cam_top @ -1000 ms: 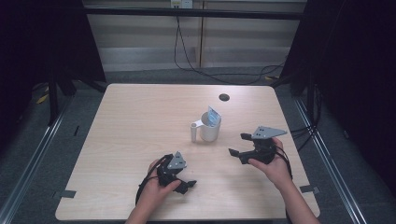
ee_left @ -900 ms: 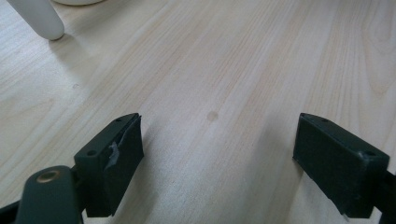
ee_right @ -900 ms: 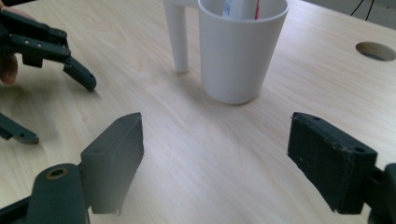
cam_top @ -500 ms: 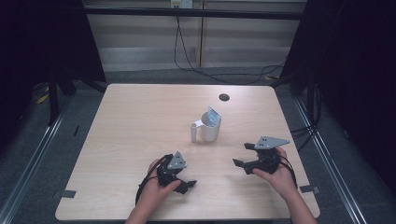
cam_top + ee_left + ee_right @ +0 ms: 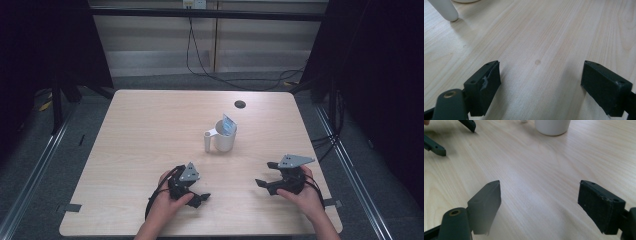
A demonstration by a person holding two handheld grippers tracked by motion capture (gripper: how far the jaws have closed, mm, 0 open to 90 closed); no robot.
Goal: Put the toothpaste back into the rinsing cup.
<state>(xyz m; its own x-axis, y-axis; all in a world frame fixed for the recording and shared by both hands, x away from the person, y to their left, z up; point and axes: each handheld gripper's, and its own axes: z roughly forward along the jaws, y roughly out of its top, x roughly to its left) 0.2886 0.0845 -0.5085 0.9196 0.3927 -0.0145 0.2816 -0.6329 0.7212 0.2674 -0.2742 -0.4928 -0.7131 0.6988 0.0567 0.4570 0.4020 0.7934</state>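
Both grippers rest low over the near edge of the table (image 5: 130, 130), each with its jaws spread wide and nothing between them. The left gripper (image 5: 196, 195) sits at the person's left hand (image 5: 167, 205), the right gripper (image 5: 267, 182) at the right hand (image 5: 302, 195), well apart from one another. Between and beyond them, near the middle of the table, stands the white cup (image 5: 225, 140) with a side handle and a blue-and-white packet (image 5: 229, 125) poking out of its top, tilted.

Judging from this layout, the cup is the likely trouble: it looks smooth, hard and glossy — probably ceramic — so hard black jaws closing on its round wall could slip or tip it, and a push on the handle would spin it. The packet seems thin and flexible; a pinch near its top could crumple it or drag the cup along. The tabletop is pale wood-grain laminate, flat and slick, offering little friction to hold the cup in place. A small dark disc (image 5: 240, 104) lies farther back.
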